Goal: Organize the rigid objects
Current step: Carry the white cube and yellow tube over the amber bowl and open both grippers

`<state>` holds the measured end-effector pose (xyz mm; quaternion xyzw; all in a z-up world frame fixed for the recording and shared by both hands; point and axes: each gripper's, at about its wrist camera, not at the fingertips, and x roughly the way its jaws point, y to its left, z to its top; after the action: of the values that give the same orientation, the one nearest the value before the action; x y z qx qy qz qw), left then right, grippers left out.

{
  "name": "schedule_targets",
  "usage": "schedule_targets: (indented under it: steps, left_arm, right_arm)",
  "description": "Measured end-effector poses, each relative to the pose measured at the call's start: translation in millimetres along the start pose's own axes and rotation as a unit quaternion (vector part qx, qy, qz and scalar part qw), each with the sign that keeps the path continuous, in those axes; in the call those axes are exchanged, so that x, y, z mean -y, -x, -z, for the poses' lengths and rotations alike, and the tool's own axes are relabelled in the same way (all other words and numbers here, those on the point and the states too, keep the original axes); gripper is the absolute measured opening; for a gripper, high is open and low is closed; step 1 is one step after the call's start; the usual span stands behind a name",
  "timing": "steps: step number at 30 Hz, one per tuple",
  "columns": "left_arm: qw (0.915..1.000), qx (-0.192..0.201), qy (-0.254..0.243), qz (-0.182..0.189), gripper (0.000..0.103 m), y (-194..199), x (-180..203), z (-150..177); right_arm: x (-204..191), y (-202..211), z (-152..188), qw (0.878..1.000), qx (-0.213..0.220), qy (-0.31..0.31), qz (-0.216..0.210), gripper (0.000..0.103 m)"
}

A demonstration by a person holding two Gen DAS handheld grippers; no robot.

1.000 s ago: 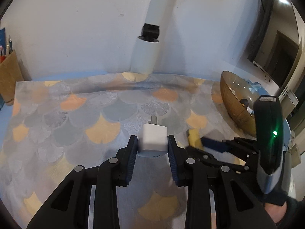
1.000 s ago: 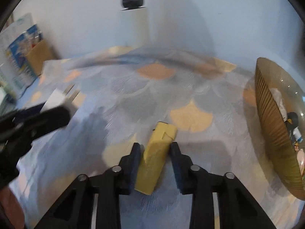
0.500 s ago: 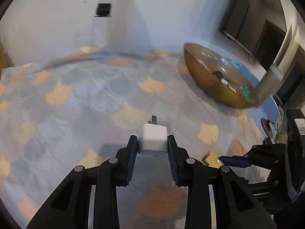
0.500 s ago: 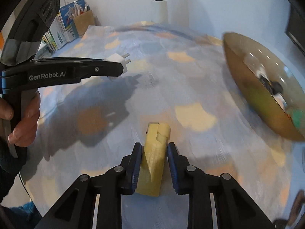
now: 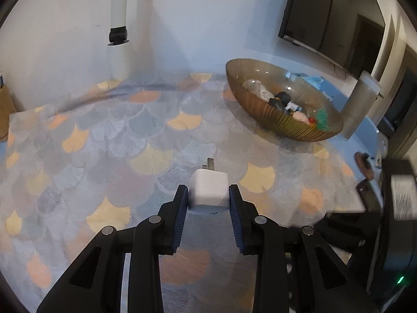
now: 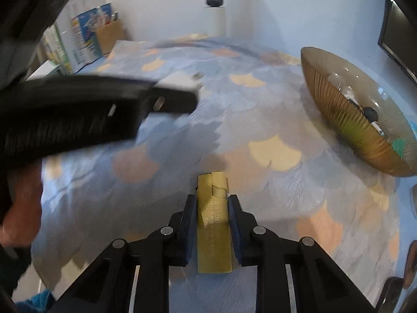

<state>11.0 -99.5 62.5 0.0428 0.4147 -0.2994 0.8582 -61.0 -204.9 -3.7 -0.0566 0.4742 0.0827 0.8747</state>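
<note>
The left gripper (image 5: 208, 195) is clenched on a small white cube-shaped plug-in charger (image 5: 208, 191), its metal prongs pointing forward, held above the scallop-patterned cloth (image 5: 109, 135). The right gripper's (image 6: 211, 210) 2 jaws are closing on a flat yellow rectangular block (image 6: 214, 224), which sits between the blue pads. A ribbed amber glass bowl (image 5: 263, 109) of small items sits on the cloth, well apart from both.

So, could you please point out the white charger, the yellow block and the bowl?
charger (image 5: 208, 191): left wrist view, its top face.
yellow block (image 6: 214, 224): right wrist view, its printed face.
bowl (image 5: 271, 113): left wrist view, its ribbed outer wall.
</note>
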Motion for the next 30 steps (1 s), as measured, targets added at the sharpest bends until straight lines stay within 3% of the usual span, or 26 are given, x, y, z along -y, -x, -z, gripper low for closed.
schedule_targets:
  steps: [6, 8, 11, 15, 18, 20, 22, 25, 27, 30]
  left_arm:
    - [0.9997, 0.01, -0.022, 0.003, 0.028, 2.6, 20.0, -18.1]
    - [0.9989, 0.025, -0.04, 0.003, 0.028, 4.3, 34.6, -37.4]
    - [0.9965, 0.062, -0.057, 0.0, 0.028, 15.4, 54.8, -69.4]
    - [0.9932, 0.115, -0.003, 0.021, 0.028, 21.1, 69.2, -104.0]
    - [0.9904, 0.125, 0.048, 0.035, 0.028, 1.6, 75.1, -115.9]
    - [0.9921, 0.108, 0.054, 0.033, 0.028, -21.3, 79.8, -120.9]
    - [0.9929, 0.094, 0.059, 0.042, 0.028, -34.2, 78.3, -119.5]
    - [0.9941, 0.083, 0.054, 0.045, 0.028, -45.0, 78.5, -114.8]
    - [0.9944, 0.078, 0.054, 0.046, 0.028, -49.3, 80.2, -110.6]
    - [0.9954, 0.067, 0.048, 0.048, 0.028, -55.5, 84.0, -107.1]
  right_arm:
    - [32.4, 30.2, 19.7, 0.999, 0.003, -0.042, -0.013, 0.023]
    - [58.9, 50.9, 12.9, 0.997, 0.024, -0.072, -0.005, 0.021]
    - [108.4, 97.5, -8.7, 0.988, 0.092, -0.122, 0.023, 0.014]
    - [172.3, 150.0, -33.4, 0.963, 0.178, -0.191, 0.072, 0.014]
    - [205.4, 157.0, -50.1, 0.952, 0.197, -0.22, 0.077, 0.014]
    - [210.5, 150.8, -60.1, 0.959, 0.182, -0.207, 0.068, 0.014]
    - [204.3, 138.1, -58.5, 0.974, 0.144, -0.172, 0.038, 0.015]
    - [175.6, 114.0, -31.2, 0.99, 0.084, -0.112, -0.016, 0.029]
    - [164.5, 96.0, -4.9, 0.993, 0.047, -0.105, -0.018, 0.049]
    - [159.3, 62.1, 14.2, 0.995, 0.002, -0.101, 0.0, 0.049]
